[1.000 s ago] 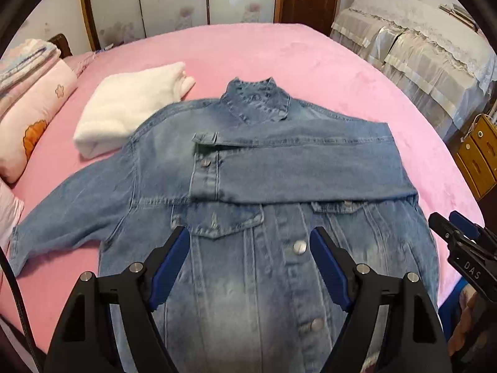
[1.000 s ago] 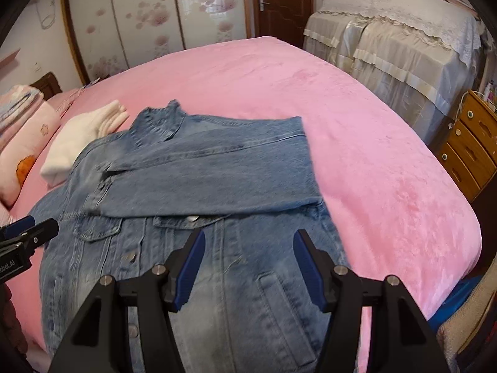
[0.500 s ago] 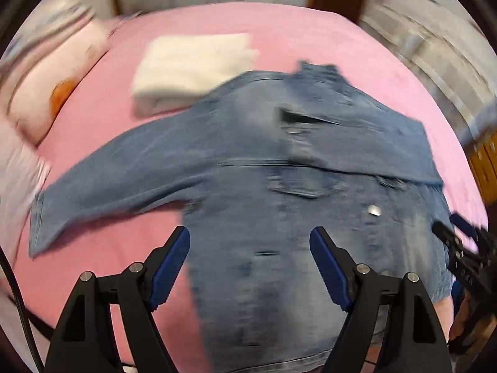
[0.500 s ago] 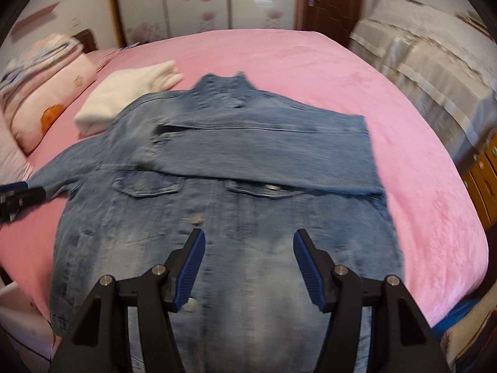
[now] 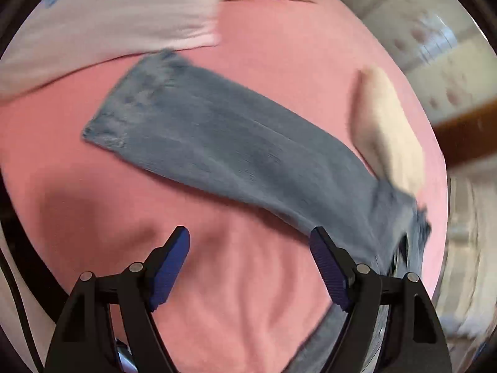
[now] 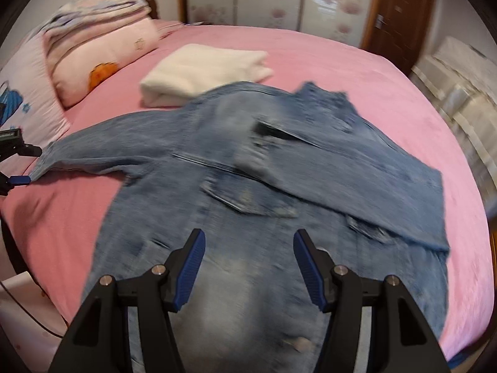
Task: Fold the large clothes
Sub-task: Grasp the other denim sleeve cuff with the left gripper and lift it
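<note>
A blue denim jacket (image 6: 264, 192) lies front-up on the pink bed (image 6: 388, 71). One sleeve is folded across its chest; the other sleeve (image 5: 223, 143) stretches out flat to the left, its cuff (image 5: 133, 105) near a pillow. My left gripper (image 5: 250, 267) is open and empty, low over the pink sheet just beside that sleeve; it also shows at the left edge of the right wrist view (image 6: 15, 164), by the cuff. My right gripper (image 6: 248, 261) is open and empty above the jacket's lower front.
A folded white garment (image 6: 202, 74) lies beyond the jacket's shoulder, also in the left wrist view (image 5: 388, 130). Pillows and folded bedding (image 6: 99, 49) sit at the bed's head. A covered sofa (image 6: 466, 87) and a wooden door (image 6: 400, 15) stand on the right.
My left gripper has swung left from over the jacket's front to the outstretched sleeve near its cuff. My right gripper has turned left over the jacket's lower front. Both stay open.
</note>
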`<state>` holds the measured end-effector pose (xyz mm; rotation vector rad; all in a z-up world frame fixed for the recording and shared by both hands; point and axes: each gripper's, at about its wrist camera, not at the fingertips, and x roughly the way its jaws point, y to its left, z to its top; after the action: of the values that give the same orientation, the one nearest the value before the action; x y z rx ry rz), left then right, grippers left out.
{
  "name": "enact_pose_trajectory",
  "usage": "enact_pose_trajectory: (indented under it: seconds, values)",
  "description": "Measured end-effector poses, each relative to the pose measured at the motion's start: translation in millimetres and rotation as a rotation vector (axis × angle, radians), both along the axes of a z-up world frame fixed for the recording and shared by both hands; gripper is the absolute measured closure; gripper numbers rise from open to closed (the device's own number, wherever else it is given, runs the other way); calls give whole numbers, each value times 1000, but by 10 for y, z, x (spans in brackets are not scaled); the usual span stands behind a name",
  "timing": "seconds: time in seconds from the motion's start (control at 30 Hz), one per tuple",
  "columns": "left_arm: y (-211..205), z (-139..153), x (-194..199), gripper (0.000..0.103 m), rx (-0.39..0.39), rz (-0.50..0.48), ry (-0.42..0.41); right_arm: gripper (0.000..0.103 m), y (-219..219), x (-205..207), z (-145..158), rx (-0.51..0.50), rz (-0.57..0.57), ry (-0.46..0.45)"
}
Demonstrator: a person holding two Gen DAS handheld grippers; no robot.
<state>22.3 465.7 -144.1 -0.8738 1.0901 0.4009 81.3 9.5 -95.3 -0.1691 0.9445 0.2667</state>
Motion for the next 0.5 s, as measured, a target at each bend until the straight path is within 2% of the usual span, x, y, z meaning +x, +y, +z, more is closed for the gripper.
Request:
enact_pose_trajectory:
  seconds: [0.1, 0.27, 0.33, 0.43, 0.47, 0.5]
  values:
    - [273, -147, -39, 25, -16, 66, 11, 44, 309, 131, 48, 1, 50, -30]
    - [461, -367, 144, 27, -30, 79, 31, 44, 720, 353, 97, 20, 97, -60]
    - [488, -475, 207, 39, -54, 86, 51, 44, 821, 392, 80, 26, 109, -55]
    - [557, -685, 279, 75, -101, 109, 89, 44, 855, 374, -3, 29, 123, -36]
    - [576, -724, 293, 92, -90, 119, 103, 44, 840, 360, -48, 25, 123, -25]
    - [580, -709, 312, 96, -58, 124, 97, 44, 820, 348, -87, 22, 121, -15]
